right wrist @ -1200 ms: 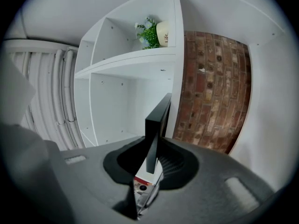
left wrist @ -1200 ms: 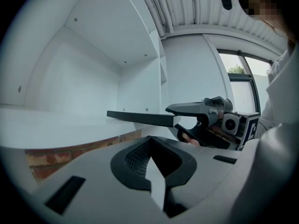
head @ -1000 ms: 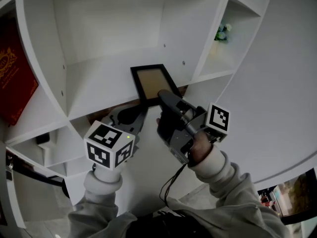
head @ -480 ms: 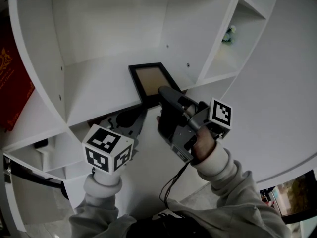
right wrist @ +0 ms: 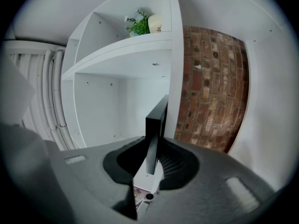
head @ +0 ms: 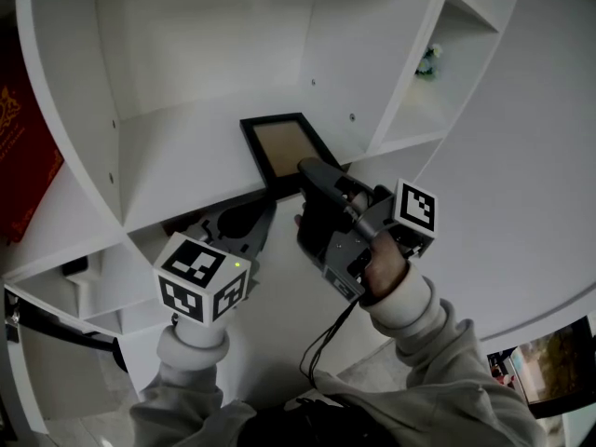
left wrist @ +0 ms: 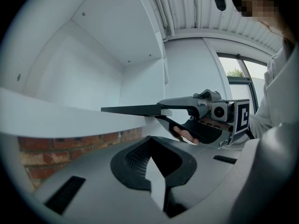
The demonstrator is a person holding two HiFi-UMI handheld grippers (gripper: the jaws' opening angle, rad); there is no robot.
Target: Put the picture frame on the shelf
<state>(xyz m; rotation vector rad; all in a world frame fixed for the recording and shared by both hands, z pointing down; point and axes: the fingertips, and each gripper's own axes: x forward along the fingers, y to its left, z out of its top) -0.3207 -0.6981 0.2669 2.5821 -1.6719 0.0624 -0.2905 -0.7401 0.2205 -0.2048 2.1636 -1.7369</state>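
A black picture frame with a tan centre lies level on the white shelf board, its near end past the board's front edge. My right gripper is shut on that near edge. In the right gripper view the frame stands edge-on between the jaws of that gripper. The left gripper view shows the frame flat along the board with the right gripper clamped on it. My left gripper sits lower, under the board's front edge, jaws together and empty.
A red book leans in the left compartment. A small green plant stands in the upper right compartment, also seen as the plant. Brick wall shows behind the open shelf. A vertical divider rises right of the frame.
The head camera has shifted a little. The right gripper keeps its hold on the frame at about the same place on the board. The left gripper has hardly moved.
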